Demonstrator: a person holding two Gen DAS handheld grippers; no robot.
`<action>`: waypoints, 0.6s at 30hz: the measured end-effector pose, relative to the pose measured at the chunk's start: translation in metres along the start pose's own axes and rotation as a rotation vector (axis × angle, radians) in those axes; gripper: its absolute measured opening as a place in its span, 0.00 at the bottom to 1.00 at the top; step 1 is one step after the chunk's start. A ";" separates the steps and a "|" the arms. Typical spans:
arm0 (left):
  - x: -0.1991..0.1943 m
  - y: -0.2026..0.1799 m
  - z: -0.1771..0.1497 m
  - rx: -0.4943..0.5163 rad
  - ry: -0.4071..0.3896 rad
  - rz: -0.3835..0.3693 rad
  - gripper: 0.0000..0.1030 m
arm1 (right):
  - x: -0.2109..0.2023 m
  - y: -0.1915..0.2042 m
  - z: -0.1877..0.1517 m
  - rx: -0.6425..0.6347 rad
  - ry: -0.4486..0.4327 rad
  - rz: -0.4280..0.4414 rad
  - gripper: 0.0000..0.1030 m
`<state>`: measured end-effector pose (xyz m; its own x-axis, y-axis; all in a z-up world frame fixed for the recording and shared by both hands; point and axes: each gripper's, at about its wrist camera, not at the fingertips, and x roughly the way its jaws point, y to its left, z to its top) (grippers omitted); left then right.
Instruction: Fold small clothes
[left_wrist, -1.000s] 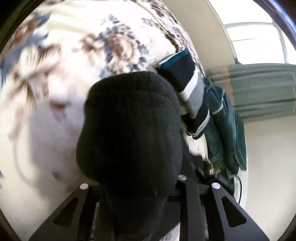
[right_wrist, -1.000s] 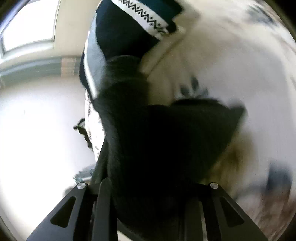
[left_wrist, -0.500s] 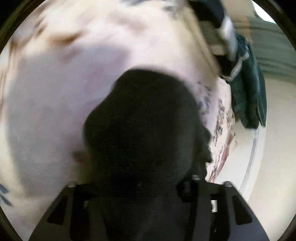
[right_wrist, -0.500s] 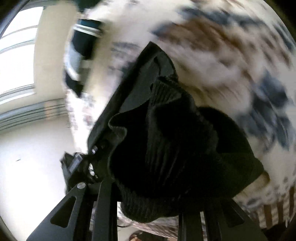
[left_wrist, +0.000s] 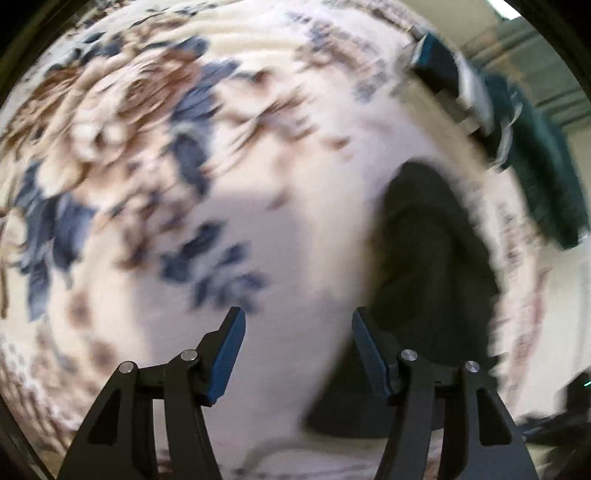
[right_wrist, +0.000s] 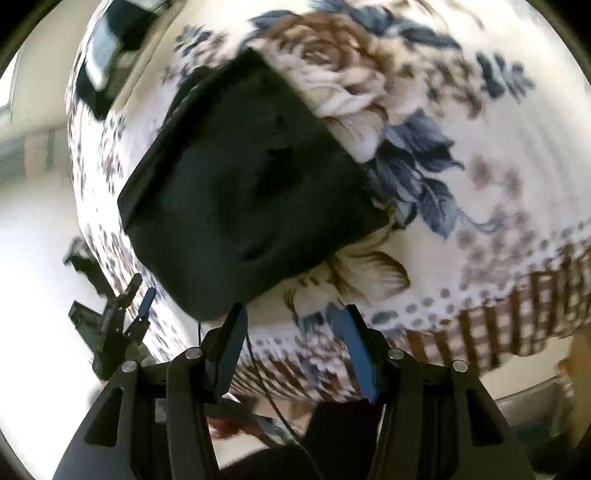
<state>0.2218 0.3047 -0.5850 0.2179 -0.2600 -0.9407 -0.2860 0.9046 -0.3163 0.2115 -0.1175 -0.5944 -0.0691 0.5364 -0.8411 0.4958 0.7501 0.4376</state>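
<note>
Floral blanket (right_wrist: 461, 110): black garment (right_wrist: 243, 184) near left edge; open room right.

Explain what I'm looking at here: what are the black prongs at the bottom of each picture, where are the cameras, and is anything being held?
Each picture comes from a fisheye camera on a handheld two-finger gripper, looking along its fingers. The prongs are the left gripper and right gripper. Both have just been opening, with nothing between their fingers now. A black knitted garment, folded, lies on a flower-patterned cloth. More clothes, dark with pale stripes, sit near the far edge. The right view also catches the left gripper at the lower left.
</note>
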 end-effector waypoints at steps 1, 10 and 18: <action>0.007 0.005 -0.007 0.005 0.017 0.028 0.56 | -0.005 0.018 0.004 -0.038 0.002 -0.015 0.54; 0.054 0.006 -0.011 -0.060 -0.005 -0.018 1.00 | 0.049 0.238 0.082 -0.622 0.060 -0.230 0.54; 0.046 -0.025 0.019 -0.121 -0.031 -0.008 1.00 | 0.148 0.361 0.141 -0.881 0.175 -0.342 0.54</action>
<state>0.2564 0.2769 -0.6183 0.2490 -0.2549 -0.9344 -0.3938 0.8547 -0.3381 0.5024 0.1779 -0.6061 -0.2526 0.2313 -0.9395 -0.3988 0.8598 0.3189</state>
